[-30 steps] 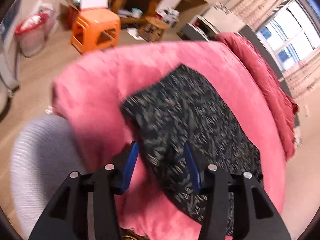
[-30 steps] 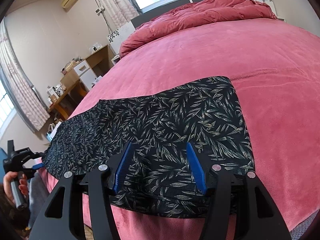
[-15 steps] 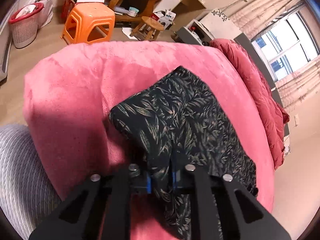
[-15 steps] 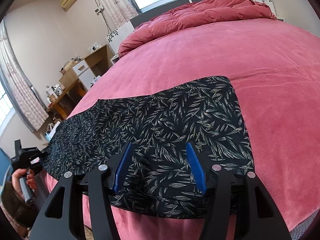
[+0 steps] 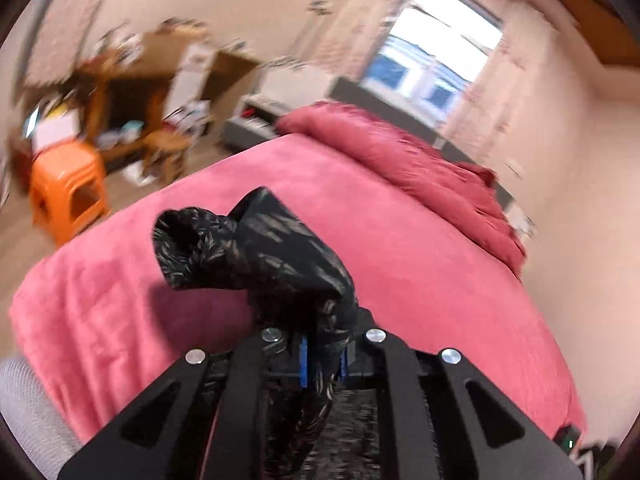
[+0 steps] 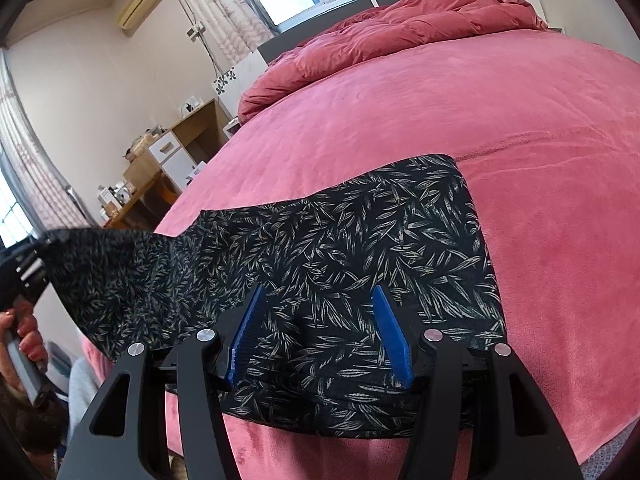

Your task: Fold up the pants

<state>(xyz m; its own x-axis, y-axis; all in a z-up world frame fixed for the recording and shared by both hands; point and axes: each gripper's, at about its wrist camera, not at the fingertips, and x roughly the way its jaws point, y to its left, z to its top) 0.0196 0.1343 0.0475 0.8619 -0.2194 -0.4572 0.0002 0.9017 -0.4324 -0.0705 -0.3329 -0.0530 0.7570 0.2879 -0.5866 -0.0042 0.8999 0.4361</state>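
The pants [image 6: 360, 240] are black with a pale leaf print and lie along the near edge of a pink bed [image 6: 480, 120]. My left gripper [image 5: 323, 364] is shut on their leg end [image 5: 260, 256] and holds it bunched up above the bed. In the right wrist view that lifted end [image 6: 112, 272] hangs in the air at the left, with the left gripper [image 6: 24, 264] behind it. My right gripper [image 6: 320, 336] is open, its blue pads just over the waist end, which lies flat on the bed.
A crumpled red duvet [image 6: 400, 28] lies at the head of the bed. An orange stool [image 5: 68, 196] and a wooden desk [image 5: 128, 108] stand on the floor beyond the bed's left side. A bedside cabinet [image 6: 176, 152] stands by the wall.
My left gripper, which closed on the leg end half a second ago, has lifted it off the bed and swung it up. My right gripper has stayed open over the waist end.
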